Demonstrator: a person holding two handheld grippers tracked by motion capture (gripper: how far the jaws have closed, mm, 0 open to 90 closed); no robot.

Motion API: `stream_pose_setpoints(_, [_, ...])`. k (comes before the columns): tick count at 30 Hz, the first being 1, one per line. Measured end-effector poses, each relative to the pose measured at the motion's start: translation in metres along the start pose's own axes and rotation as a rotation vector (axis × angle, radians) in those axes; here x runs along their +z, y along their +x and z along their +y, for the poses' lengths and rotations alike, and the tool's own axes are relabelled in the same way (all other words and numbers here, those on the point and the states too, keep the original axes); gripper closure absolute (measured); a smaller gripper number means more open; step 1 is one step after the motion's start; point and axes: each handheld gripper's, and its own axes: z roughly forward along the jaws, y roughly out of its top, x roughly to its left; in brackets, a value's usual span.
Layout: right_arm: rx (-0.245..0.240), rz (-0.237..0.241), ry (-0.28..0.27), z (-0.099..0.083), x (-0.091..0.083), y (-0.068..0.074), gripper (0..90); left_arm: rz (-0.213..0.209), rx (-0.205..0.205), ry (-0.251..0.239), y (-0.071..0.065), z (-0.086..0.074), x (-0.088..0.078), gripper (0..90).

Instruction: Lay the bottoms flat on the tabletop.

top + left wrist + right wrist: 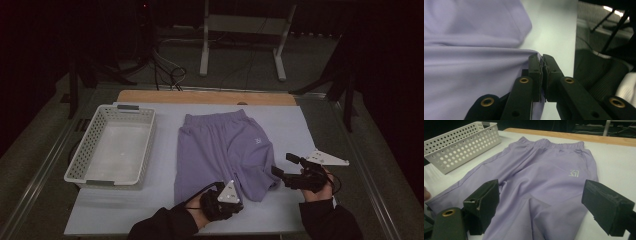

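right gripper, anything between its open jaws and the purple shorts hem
Nothing visible does. The right gripper holds its black jaws open just over the near leg hem of the lilac fabric shorts, with bare cloth between them. The left gripper is shut on the other leg's edge, off to the side.

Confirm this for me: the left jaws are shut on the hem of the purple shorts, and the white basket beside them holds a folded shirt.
Not quite. The left gripper is indeed shut on the hem of the purple shorts, but the white basket beside them holds nothing; the high view shows its bare floor.
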Motion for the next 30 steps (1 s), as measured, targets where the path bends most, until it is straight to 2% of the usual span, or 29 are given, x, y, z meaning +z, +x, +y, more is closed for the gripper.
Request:
stream_pose_setpoints(6, [-0.004,0.001,0.002,0.000,0.001,0.000,14.5,-0.015,-0.028,0.022,0.005,-0.009,0.020,84.4])
stream_pose_setpoints(8, [0.000,0.004,-0.002,0.000,0.000,0.000,14.5,-0.019,-0.020,0.031,0.005,-0.013,0.024,83.5])
stream_pose_setpoints(10, [0.003,0.000,-0.001,0.000,0.000,-0.001,14.5,-0.042,-0.029,0.016,0.006,-0.014,0.024,74.5])
stream_pose_setpoints(12, [0.003,0.000,0.001,0.000,0.000,-0.001,14.5,-0.037,-0.002,0.015,0.005,-0.013,0.020,61.7])
stream_pose_setpoints(13, [0.003,0.001,0.001,-0.001,0.000,-0.001,14.5,-0.033,0.006,-0.003,0.006,-0.012,0.015,58.5])
stream_pose_setpoints(15, [0.003,0.002,0.000,0.000,0.000,-0.001,14.5,-0.036,-0.011,-0.048,0.012,-0.011,0.002,52.1])
stream_pose_setpoints(19, [0.006,-0.003,-0.005,0.000,-0.001,-0.001,14.5,0.004,-0.018,-0.114,0.029,-0.014,-0.036,50.8])
stream_pose_setpoints(24, [0.009,-0.003,-0.002,0.000,-0.001,-0.002,14.5,0.044,-0.043,-0.128,0.043,-0.034,-0.075,51.3])
stream_pose_setpoints(26, [0.010,-0.002,-0.004,0.000,-0.001,-0.002,14.5,0.043,-0.055,-0.128,0.044,-0.039,-0.081,51.9])
stream_pose_setpoints(28, [0.011,-0.003,-0.001,0.000,0.000,-0.002,14.6,0.033,-0.067,-0.129,0.042,-0.057,-0.091,52.8])
stream_pose_setpoints(30, [0.012,0.006,0.000,-0.002,0.000,-0.002,14.7,0.031,-0.084,-0.132,0.041,-0.068,-0.095,52.5])
